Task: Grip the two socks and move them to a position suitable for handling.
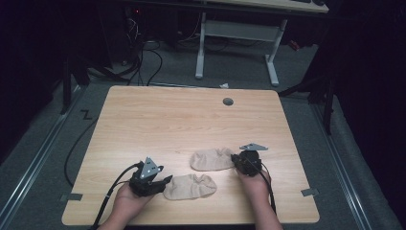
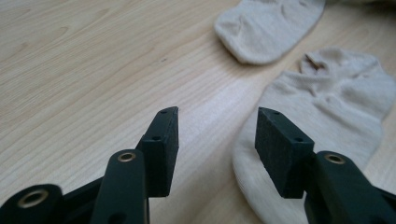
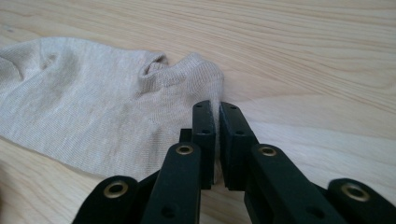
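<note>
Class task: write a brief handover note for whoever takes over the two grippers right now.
Right gripper: shut on the heel edge of the farther beige sock.
Left gripper: open, beside the toe end of the nearer beige sock, gripping nothing.
Both socks lie flat and apart on the wooden table.
Done: one sock pinched.
Left: probably grip the nearer sock, then pair the two.

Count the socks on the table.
2. Far sock lies right of centre, its edge pinched by the right gripper. Near sock lies beside the open left gripper. None seem hidden.
</note>
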`<state>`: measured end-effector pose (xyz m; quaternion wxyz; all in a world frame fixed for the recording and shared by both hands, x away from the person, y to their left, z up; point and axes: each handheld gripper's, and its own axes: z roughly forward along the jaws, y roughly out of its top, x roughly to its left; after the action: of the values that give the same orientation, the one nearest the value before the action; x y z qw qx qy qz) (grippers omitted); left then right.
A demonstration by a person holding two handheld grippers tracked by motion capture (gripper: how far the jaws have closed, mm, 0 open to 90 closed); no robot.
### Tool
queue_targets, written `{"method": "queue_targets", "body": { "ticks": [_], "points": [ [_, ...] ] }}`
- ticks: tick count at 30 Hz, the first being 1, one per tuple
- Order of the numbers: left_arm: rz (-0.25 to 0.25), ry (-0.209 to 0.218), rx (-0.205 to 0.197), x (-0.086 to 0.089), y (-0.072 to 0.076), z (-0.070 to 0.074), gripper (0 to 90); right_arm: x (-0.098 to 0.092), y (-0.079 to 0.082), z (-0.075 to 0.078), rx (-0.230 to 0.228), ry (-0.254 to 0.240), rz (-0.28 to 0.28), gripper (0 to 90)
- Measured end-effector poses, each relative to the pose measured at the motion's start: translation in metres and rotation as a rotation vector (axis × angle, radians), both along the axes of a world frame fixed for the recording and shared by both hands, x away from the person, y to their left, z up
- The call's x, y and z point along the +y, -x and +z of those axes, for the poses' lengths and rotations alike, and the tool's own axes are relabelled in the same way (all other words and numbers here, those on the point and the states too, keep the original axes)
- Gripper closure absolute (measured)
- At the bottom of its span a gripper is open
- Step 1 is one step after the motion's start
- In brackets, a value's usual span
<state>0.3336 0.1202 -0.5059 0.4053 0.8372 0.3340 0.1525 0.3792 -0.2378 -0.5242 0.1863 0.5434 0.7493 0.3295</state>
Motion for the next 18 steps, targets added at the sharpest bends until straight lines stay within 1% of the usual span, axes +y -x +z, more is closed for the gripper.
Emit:
{"method": "queue_targets", "body": {
  "ticks": [2, 5, 7, 9, 11, 12, 13, 14, 15, 16, 18],
  "points": [
    [0.014, 0.005, 0.006, -0.001, -0.003, -0.002, 50.0, 0.007, -0.001, 0.0, 0.002, 0.003, 0.015, 85.7],
    [0.023, 0.008, 0.009, -0.001, -0.006, -0.003, 49.9, 0.022, -0.003, 0.0, -0.001, 0.017, 0.059, 85.7],
    [0.03, 0.018, 0.018, -0.001, -0.009, -0.004, 49.8, 0.031, -0.004, 0.0, -0.002, 0.021, 0.08, 85.7],
    [0.036, 0.036, 0.027, 0.0, -0.013, -0.004, 49.5, 0.038, -0.005, 0.0, -0.004, 0.026, 0.093, 85.6],
    [0.032, 0.07, 0.038, -0.003, -0.016, -0.003, 49.5, 0.044, -0.007, 0.0, -0.003, 0.028, 0.104, 85.6],
    [0.028, 0.071, 0.032, -0.006, -0.018, -0.001, 49.8, 0.047, -0.008, 0.001, -0.004, 0.032, 0.113, 85.6],
    [0.027, 0.062, 0.025, -0.01, -0.02, -0.001, 49.8, 0.05, -0.009, 0.001, -0.004, 0.032, 0.114, 85.6],
    [0.027, 0.042, 0.022, -0.014, -0.023, -0.001, 49.9, 0.052, -0.011, 0.001, -0.002, 0.032, 0.117, 85.6],
    [0.037, 0.029, 0.025, -0.018, -0.027, -0.003, 50.3, 0.055, -0.014, 0.0, -0.001, 0.029, 0.118, 85.6],
    [0.046, 0.019, 0.032, -0.019, -0.031, -0.005, 50.3, 0.055, -0.014, 0.0, -0.001, 0.029, 0.118, 85.6],
    [0.076, 0.004, 0.069, -0.02, -0.042, -0.012, 52.1, 0.058, -0.016, 0.0, 0.0, 0.02, 0.117, 85.6]
  ]
}}
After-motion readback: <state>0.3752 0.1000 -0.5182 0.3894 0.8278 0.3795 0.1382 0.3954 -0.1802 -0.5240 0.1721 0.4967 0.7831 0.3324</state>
